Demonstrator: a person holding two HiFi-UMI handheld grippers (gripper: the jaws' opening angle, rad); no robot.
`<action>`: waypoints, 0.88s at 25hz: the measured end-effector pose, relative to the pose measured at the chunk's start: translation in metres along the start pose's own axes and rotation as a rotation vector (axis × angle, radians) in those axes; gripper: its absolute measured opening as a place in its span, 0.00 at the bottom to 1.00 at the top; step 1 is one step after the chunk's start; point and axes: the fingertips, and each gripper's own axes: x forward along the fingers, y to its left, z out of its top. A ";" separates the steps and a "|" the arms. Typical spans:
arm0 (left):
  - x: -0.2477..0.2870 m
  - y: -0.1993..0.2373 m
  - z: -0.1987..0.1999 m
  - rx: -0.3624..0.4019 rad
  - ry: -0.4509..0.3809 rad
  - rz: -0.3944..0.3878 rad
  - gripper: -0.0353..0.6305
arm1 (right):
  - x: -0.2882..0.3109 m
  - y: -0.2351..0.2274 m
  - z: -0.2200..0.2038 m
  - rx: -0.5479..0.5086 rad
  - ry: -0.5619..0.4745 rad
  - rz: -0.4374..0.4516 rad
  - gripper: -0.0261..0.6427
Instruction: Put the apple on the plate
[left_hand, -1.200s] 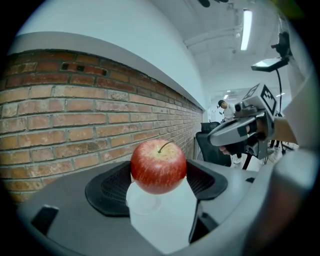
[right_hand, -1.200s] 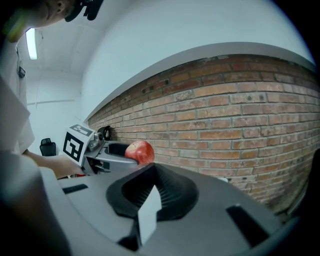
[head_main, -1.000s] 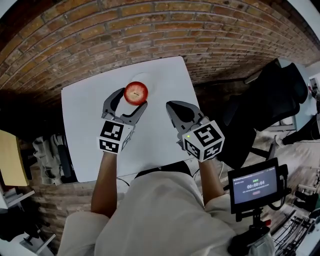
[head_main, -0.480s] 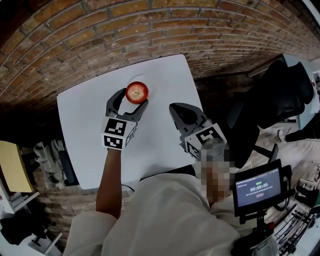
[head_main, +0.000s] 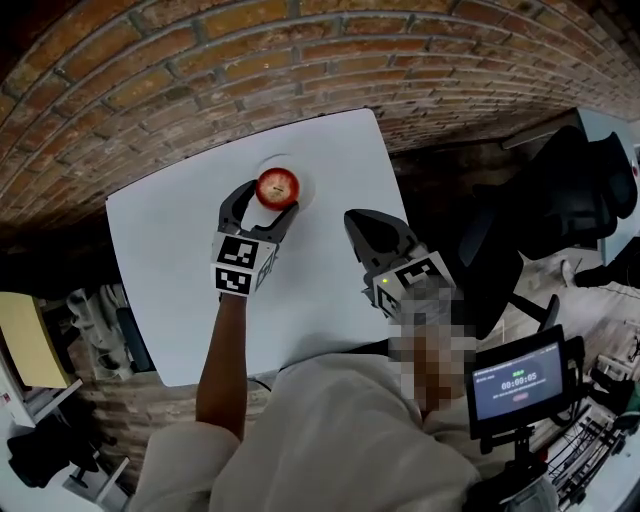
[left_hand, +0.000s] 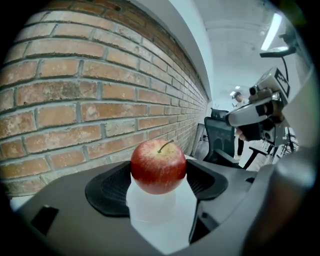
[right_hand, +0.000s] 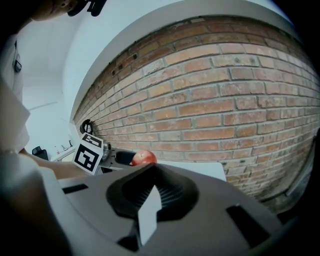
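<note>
Apple (head_main: 277, 187) sits clamped in the jaws of our left gripper (head_main: 266, 200), directly above the plate (head_main: 303, 190), so we judge only lowering and letting go are left. Our right gripper (head_main: 360, 220) hangs beside the plate, jaws closed on nothing, clear of the drop.

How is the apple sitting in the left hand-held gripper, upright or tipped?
Upright. The apple shows its stem pointing up, clamped in the left hand-held gripper.
</note>
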 end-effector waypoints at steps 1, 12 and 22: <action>0.008 0.002 -0.005 -0.005 0.008 -0.001 0.58 | 0.005 -0.005 -0.004 0.005 0.009 0.001 0.04; 0.049 0.018 -0.039 -0.046 0.084 -0.017 0.58 | 0.028 -0.023 -0.024 0.017 0.071 0.007 0.04; 0.058 0.030 -0.064 -0.027 0.122 -0.003 0.58 | 0.032 -0.023 -0.039 0.009 0.121 0.001 0.04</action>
